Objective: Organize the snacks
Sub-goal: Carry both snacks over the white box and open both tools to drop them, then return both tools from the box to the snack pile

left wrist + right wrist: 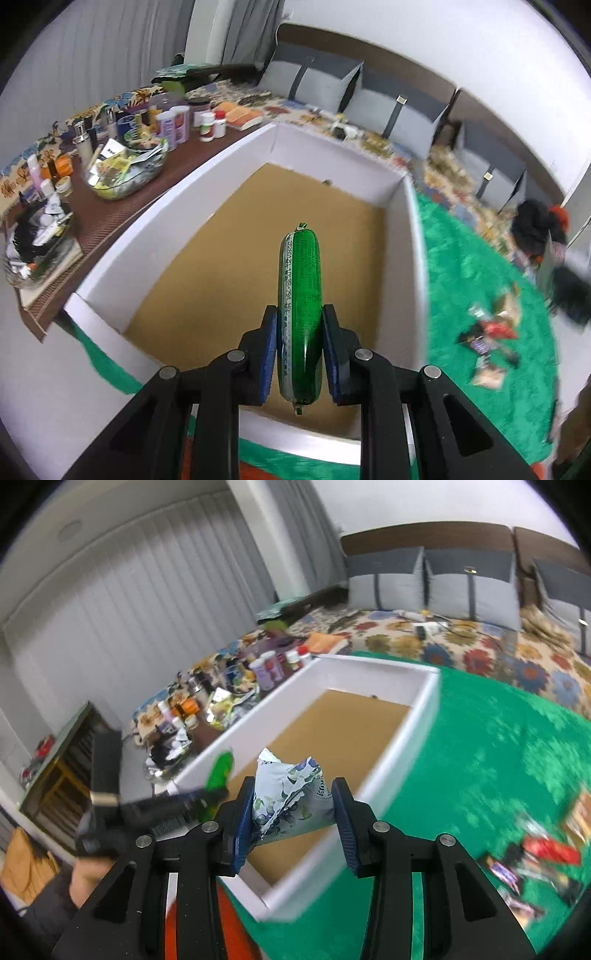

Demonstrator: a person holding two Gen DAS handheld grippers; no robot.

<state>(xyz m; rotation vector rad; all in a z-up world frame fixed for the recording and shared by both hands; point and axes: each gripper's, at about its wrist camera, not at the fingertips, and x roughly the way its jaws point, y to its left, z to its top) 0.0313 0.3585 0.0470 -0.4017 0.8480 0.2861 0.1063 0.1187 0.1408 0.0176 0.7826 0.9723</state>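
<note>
Right, both hands are mid-carry over the big white-walled cardboard box with a brown floor, which sits on a green shaggy rug; nothing shows in the visible part of the box floor, so I read this as the drop-in step. The left gripper is clamped almost fully closed on a green plastic-skinned sausage stick, held lengthwise and pointing to 12 o'clock over the box floor. The right gripper stands about half open with a crumpled white floral-print snack packet between the pads; whether they press it I can't tell, both views are blurred. Next move, my guess: lower each into the box, then release, keeping them in separate spots. Leftover loose snack wrappers lie on the rug at 4 o'clock in the right view. Only the right view shows the left gripper's body and the person's hand at 8 o'clock; only the left view shows the sausage's printed seam.
</note>
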